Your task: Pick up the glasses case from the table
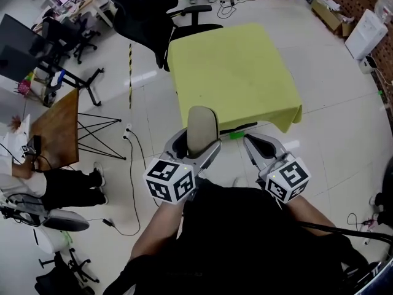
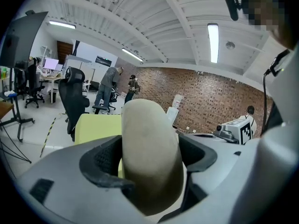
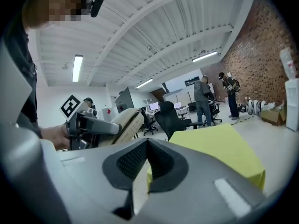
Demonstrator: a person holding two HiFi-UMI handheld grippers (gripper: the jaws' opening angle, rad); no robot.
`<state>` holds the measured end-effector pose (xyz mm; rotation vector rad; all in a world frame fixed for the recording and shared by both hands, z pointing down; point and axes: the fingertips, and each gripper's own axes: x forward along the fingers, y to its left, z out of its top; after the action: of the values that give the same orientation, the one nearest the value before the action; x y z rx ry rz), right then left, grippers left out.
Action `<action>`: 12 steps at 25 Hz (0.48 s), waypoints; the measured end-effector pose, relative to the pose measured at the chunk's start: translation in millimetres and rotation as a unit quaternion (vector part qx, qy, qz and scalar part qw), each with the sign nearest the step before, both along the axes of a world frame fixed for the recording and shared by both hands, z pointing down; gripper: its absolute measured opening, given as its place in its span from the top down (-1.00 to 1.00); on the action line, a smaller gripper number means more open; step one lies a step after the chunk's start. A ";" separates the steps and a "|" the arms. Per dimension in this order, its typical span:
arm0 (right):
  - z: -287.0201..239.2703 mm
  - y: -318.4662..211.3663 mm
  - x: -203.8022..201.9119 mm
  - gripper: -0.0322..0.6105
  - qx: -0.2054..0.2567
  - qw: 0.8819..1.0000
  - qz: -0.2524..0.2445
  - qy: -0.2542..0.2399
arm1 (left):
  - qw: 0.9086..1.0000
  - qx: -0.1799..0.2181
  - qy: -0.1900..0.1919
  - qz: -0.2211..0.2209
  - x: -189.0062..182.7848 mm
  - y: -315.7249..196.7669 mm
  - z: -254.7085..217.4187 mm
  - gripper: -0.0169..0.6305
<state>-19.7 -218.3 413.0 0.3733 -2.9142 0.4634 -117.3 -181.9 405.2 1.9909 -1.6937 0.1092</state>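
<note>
The beige oblong glasses case (image 1: 202,129) stands upright between the jaws of my left gripper (image 1: 195,147), lifted off the table and held near its front edge. In the left gripper view the glasses case (image 2: 150,157) fills the middle, with my left gripper (image 2: 148,164) shut on it. My right gripper (image 1: 263,145) hovers to the right of it, shut with nothing held. From the right gripper view, my right gripper (image 3: 145,164) has its jaws together, and the glasses case (image 3: 125,123) shows at the left in the other gripper.
The table with a yellow-green cloth (image 1: 233,72) lies just ahead. Black office chairs (image 1: 147,14) stand behind it. A wooden table (image 1: 56,131) and cables are on the floor to the left. People stand far off near a brick wall (image 2: 210,101).
</note>
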 end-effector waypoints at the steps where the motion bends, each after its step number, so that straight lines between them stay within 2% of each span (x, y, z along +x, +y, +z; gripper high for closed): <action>1: -1.0 0.9 -0.8 0.89 0.002 1.000 0.001 0.000 | 1.000 0.003 -0.004 0.000 -1.6 1.2 -1.7 -0.24; 7: -1.9 8.7 -13.7 0.89 0.008 0.999 0.032 0.007 | 1.000 0.015 -0.006 0.014 -20.2 13.6 -6.9 -0.24; 12: -3.0 31.8 -41.1 0.89 0.015 0.999 0.045 0.015 | 1.000 0.017 -0.012 0.015 -60.2 32.8 -7.0 -0.24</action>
<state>-60.8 -186.6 410.0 0.5123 -2.8872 0.4229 -177.5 -149.1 398.2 2.0482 -1.6903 0.1170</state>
